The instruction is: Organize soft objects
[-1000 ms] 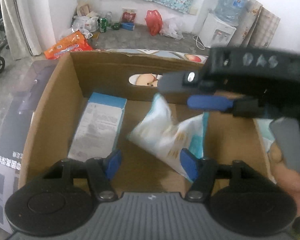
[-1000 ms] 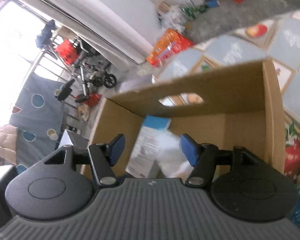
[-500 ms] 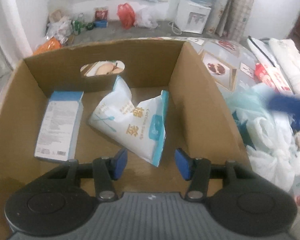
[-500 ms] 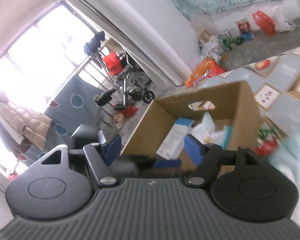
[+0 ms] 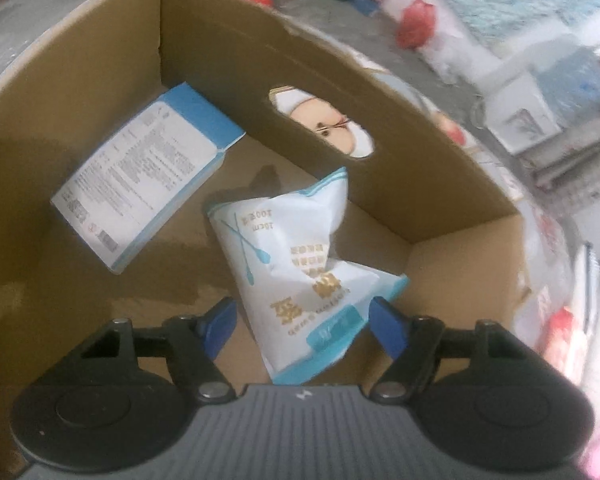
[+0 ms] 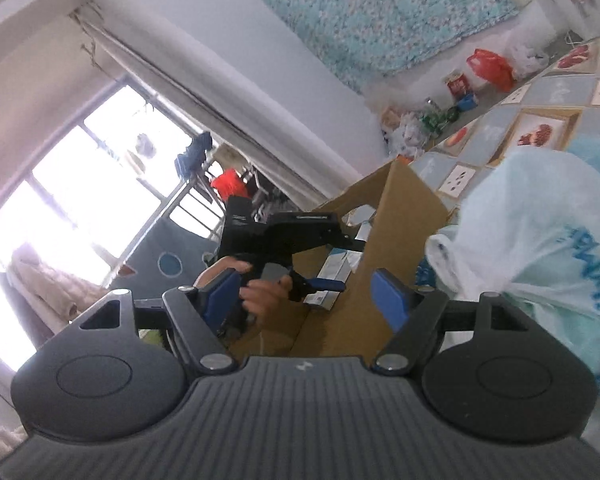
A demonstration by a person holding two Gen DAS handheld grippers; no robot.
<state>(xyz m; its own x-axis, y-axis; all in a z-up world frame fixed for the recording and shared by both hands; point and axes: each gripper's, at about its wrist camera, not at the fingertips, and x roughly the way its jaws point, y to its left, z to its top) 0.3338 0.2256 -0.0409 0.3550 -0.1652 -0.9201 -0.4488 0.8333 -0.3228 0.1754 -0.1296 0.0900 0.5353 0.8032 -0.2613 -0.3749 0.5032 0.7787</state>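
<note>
Half a second ago the left wrist view looked squarely into the cardboard box [image 5: 80, 92]; now it is swung and tilted, so the box's far wall with its oval hand-hole [image 5: 324, 122] runs diagonally. The cotton swab pack [image 5: 296, 272] and the blue-and-white carton [image 5: 148, 176] lie on the box floor as before, near each other but apart. The left gripper [image 5: 302, 320] hangs over the pack's lower end with its blue pads spread wide, gripping nothing. The right gripper [image 6: 306, 294] has pulled farther from the box, which now shows only as a corner behind it; its pads are also spread and empty. A pale plastic bag [image 6: 540, 240] now fills the right of that view (earlier only a blur at the edge).

On the pack, "100" and "10cm" can be read beside a crossed-swab drawing; the large Chinese characters are too blurred to make out. The carton's fine print is illegible. The bag carries blue lettering, cut off and unreadable.
</note>
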